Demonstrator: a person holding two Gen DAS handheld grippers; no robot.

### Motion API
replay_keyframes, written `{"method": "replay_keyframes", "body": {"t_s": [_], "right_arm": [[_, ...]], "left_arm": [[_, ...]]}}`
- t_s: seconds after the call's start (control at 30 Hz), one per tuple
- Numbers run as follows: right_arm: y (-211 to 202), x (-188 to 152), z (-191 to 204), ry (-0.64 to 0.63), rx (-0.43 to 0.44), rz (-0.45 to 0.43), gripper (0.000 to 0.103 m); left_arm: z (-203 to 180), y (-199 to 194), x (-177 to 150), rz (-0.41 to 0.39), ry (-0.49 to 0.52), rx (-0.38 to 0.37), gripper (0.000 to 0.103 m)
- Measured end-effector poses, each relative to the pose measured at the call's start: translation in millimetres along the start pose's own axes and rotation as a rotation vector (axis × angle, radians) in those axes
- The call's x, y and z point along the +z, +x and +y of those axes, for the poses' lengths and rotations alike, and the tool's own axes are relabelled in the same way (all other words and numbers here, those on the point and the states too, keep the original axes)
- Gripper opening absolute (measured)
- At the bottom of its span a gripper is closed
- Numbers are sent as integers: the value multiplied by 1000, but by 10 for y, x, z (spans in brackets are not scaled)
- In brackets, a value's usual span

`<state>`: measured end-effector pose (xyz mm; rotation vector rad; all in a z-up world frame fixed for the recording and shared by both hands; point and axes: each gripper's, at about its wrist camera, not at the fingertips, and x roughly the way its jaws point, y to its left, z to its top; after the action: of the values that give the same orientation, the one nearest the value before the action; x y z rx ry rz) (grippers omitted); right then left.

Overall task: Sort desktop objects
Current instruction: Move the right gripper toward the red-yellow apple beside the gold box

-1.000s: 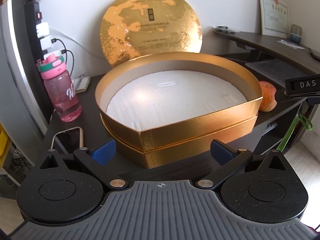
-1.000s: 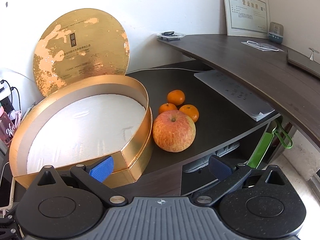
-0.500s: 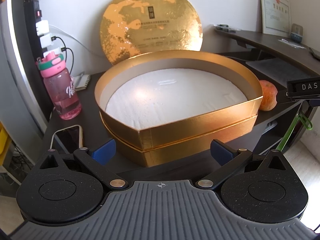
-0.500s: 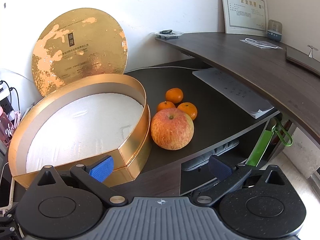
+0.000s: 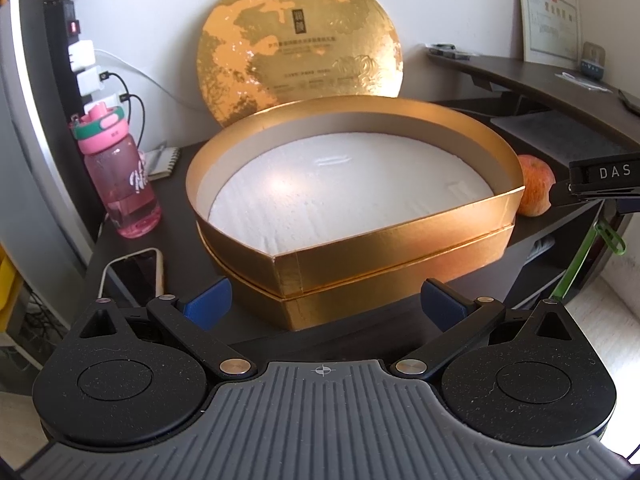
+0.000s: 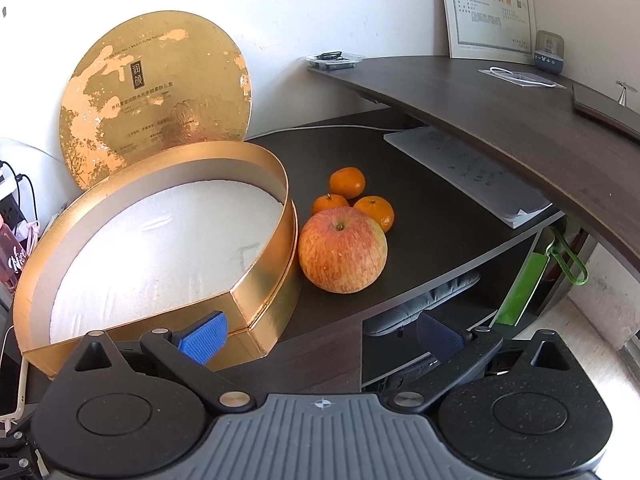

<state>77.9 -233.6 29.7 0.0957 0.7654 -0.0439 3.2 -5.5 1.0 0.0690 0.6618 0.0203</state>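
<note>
A wide gold box [image 5: 400, 240] [image 6: 264, 292] with a white lining stands open on the dark desk, nothing inside it. Its round gold lid [image 5: 300, 44] [image 6: 152, 92] leans on the wall behind. Right of the box sit a red-yellow apple [image 6: 342, 250] [image 5: 536, 190] and three small oranges [image 6: 347, 183]. My left gripper [image 5: 326, 304] hangs open just before the box's front corner. Near the desk's front edge my right gripper [image 6: 322, 334] is open, a short way in front of the apple. Neither holds anything.
A pink water bottle [image 5: 118, 176], a phone [image 5: 134, 272] and a notepad [image 5: 160, 160] lie left of the box, with plugs on the wall. A white keyboard [image 6: 464, 172] sits under a raised curved shelf [image 6: 500, 108] on the right. A green clip [image 6: 568, 258] hangs below.
The right gripper has edged slightly toward the apple. The left view has shifted only a little; nothing on the desk has moved.
</note>
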Motion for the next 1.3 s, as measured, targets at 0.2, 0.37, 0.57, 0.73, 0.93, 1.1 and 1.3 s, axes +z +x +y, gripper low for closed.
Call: {"method": "replay_keyframes", "body": {"t_s": [0.2,0.37,0.57,0.73,0.93,1.1,1.3], "right_arm": [[34,4,-20,6,6,3,103],[72,9,-68,22,10,4,103],[114,58,-142,43,26,-11,103],[150,108,-200,62,66,-32,103],[184,158,-299,120,142,-53,103],[213,200,-381,170,206,-70,103],[249,275,-459,198,287,-127,103]], "left_arm": [[-26,13,18,2,6,-2,103],[-61,27,42,-1,14,-4,103],[-111,45,102,-10,26,-6,103],[-173,67,165,-8,29,-13,103],[-177,132,218,11,10,-13,103],[-213,141,243,-6,25,-20,103],[-254,198,276,-1,28,-27,103]]}}
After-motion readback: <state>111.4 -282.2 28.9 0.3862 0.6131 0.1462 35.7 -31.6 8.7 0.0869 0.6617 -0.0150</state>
